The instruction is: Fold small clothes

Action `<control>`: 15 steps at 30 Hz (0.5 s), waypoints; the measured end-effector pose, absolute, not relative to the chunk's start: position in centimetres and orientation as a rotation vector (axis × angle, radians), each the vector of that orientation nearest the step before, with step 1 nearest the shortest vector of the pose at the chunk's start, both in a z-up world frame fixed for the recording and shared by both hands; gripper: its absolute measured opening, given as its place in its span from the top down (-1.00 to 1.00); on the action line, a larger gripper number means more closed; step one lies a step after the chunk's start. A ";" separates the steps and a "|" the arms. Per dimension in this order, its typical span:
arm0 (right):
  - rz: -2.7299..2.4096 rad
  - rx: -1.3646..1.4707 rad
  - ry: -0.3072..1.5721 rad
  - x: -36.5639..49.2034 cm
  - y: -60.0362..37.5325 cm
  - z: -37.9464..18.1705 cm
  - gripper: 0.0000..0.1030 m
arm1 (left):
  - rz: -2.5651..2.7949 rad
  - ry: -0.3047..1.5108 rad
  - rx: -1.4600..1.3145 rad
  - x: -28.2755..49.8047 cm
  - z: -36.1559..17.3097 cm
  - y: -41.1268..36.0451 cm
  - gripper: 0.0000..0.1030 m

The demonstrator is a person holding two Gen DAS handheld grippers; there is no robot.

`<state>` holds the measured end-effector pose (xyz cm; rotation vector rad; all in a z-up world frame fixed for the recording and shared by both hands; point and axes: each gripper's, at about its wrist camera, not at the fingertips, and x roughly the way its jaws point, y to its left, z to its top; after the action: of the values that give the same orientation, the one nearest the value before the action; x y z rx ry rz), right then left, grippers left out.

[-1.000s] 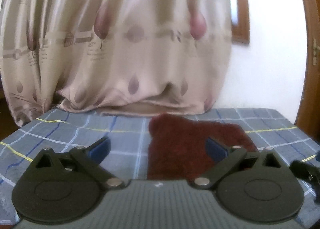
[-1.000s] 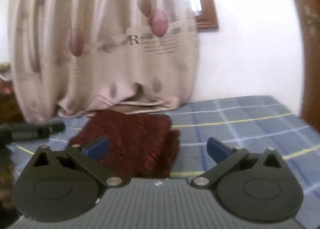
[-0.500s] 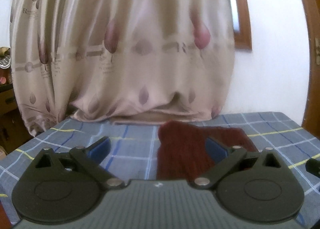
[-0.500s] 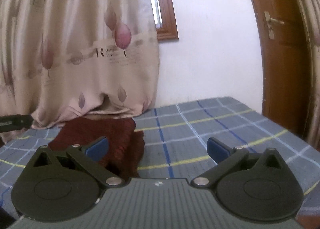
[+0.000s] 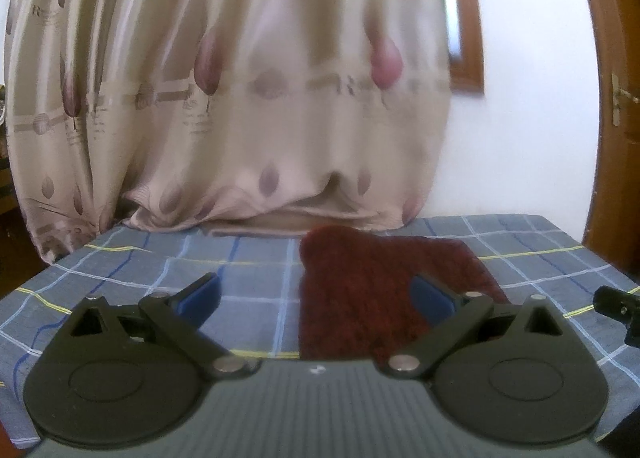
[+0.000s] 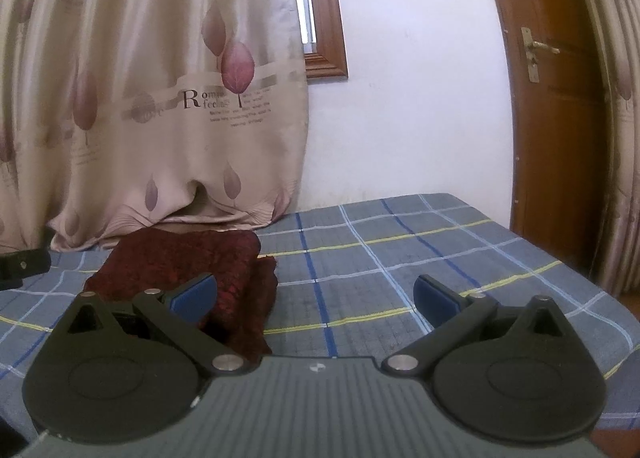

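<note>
A dark red knitted garment (image 5: 372, 282) lies folded flat on the blue checked cloth. In the left wrist view it sits ahead and right of centre, behind the right blue fingertip. My left gripper (image 5: 316, 296) hovers open above the cloth, nothing between its fingers. In the right wrist view the same garment (image 6: 192, 258) lies at the left, partly behind the left fingertip. My right gripper (image 6: 316, 296) is open and holds nothing, with bare checked cloth between its fingers.
The blue checked cloth (image 6: 400, 254) covers a table that ends near a beige leaf-print curtain (image 5: 240, 98) and a white wall. A wooden door (image 6: 560, 98) stands at the right. The other gripper's black tip (image 5: 616, 302) shows at the right edge.
Both grippers have pulled back and risen from the garment, staying open. The right wrist view has swung right, so the garment now sits further left and the door shows.
</note>
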<state>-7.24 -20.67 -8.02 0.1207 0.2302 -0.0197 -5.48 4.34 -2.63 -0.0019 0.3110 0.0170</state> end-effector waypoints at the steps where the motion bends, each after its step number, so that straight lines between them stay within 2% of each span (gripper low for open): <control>1: -0.015 0.121 0.232 -7.3 -20.6 -8.0 -1.00 | 0.017 0.313 0.001 -5.5 -2.7 4.3 -0.98; 15: -0.001 0.106 0.254 -7.0 -20.3 -8.1 -1.00 | -0.012 0.306 -0.013 -5.7 -2.9 4.5 -1.00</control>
<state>-7.00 -20.30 -8.14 0.1058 0.2542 -0.0011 -5.67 4.53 -2.88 -0.0133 0.3059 -0.0125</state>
